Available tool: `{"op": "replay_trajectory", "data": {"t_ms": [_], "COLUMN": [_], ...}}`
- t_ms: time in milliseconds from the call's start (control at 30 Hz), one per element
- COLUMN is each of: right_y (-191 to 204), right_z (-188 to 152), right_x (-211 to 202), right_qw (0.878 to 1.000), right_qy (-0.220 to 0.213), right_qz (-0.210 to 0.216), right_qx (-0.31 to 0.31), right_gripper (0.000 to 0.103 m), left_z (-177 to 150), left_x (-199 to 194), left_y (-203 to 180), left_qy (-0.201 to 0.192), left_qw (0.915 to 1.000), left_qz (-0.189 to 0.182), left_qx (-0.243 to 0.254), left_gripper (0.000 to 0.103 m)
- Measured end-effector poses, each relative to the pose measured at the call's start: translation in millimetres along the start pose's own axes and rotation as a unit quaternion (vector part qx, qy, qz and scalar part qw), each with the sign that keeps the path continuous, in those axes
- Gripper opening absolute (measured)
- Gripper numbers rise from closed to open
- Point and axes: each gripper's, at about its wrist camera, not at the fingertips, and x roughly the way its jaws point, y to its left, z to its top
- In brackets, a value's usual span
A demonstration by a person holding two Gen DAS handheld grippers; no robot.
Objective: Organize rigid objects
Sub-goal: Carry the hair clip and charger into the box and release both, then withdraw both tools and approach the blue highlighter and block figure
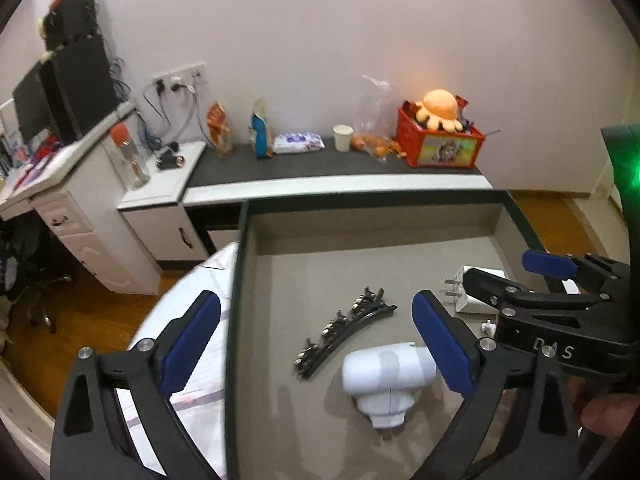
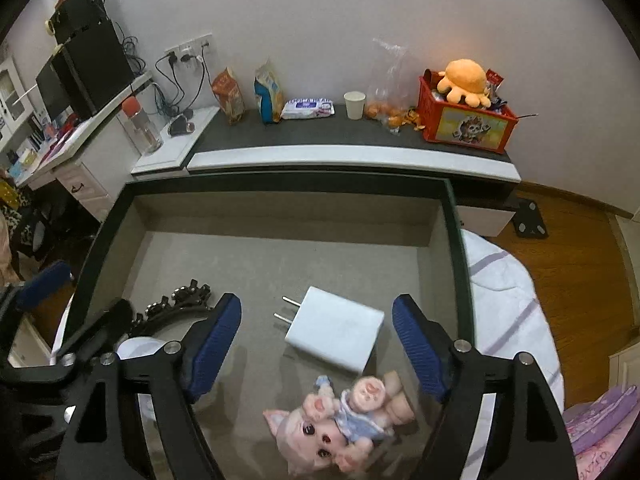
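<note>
We look down into a shallow grey tray (image 1: 248, 320) where four things already lie: a black hair clip (image 1: 344, 334), a white camera-like gadget (image 1: 386, 376), a white plug adapter (image 2: 334, 330) and a small pink doll (image 2: 340, 424). The sorting looks well along, we judge, since all the small hard things we can see sit inside the tray's dark rim, though nothing in it is lined up and we cannot tell whether more waits out of sight.

The left gripper (image 1: 320, 344) hangs over the tray's left part, tilted steeply downward, its blue jaws spread wide and holding nothing. One jaw stands outside the tray wall over a pale striped cloth (image 1: 192, 384); the other is beside the white gadget. The hair clip lies on the tray floor between them (untouched by either jaw).

The right gripper (image 2: 316, 348) points down as well, over the tray's right part. Its jaws are spread, with the plug adapter lying flat between and just beyond them and the doll below, near the camera. Neither jaw presses on anything. In the left wrist view this gripper crosses in from the right edge, partly covering the adapter, with a fingertip (image 1: 604, 416) of the person just showing beneath it.

Behind the tray, a long counter (image 2: 352, 156) carries snack bags, a paper cup (image 2: 355, 105) and a red crate (image 2: 466, 118) with an orange plush toy (image 2: 464, 80).
</note>
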Motion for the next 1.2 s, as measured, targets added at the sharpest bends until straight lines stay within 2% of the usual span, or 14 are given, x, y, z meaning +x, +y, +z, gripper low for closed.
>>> {"op": "replay_trajectory", "data": {"t_ms": [233, 400, 467, 500, 933, 1200], "right_y": [8.4, 15.2, 16.1, 16.7, 10.4, 5.2], "right_z": [-18.6, -48.9, -60.7, -68.7, -151.0, -184.7], "right_x": [-57.3, -106.2, -121.0, -129.2, -190.8, -198.9], "right_qw": [0.998, 0.996, 0.995, 0.994, 0.991, 0.993], "right_qy": [-0.055, -0.089, -0.099, -0.104, -0.128, -0.116], "right_qz": [0.002, 0.005, 0.008, 0.011, 0.024, 0.019], "right_qx": [0.007, 0.014, 0.017, 0.019, 0.031, 0.031], "right_gripper": [0.084, 0.087, 0.093, 0.101, 0.103, 0.103], "left_z": [-10.7, -31.4, -45.0, -50.9, -128.8, -161.9], "left_x": [-64.7, -114.5, -133.4, -140.0, -186.6, -192.9], "left_y": [18.9, 27.8, 29.2, 29.4, 29.0, 20.4], "left_qy": [-0.038, -0.069, -0.079, -0.081, -0.067, -0.052], "left_qw": [0.9987, 0.9963, 0.9953, 0.9951, 0.9957, 0.9965], "left_qz": [0.006, -0.001, -0.003, -0.002, 0.008, 0.001], "left_qx": [-0.033, -0.051, -0.055, -0.056, -0.064, -0.065], "left_gripper": [0.102, 0.103, 0.103, 0.103, 0.103, 0.103]}}
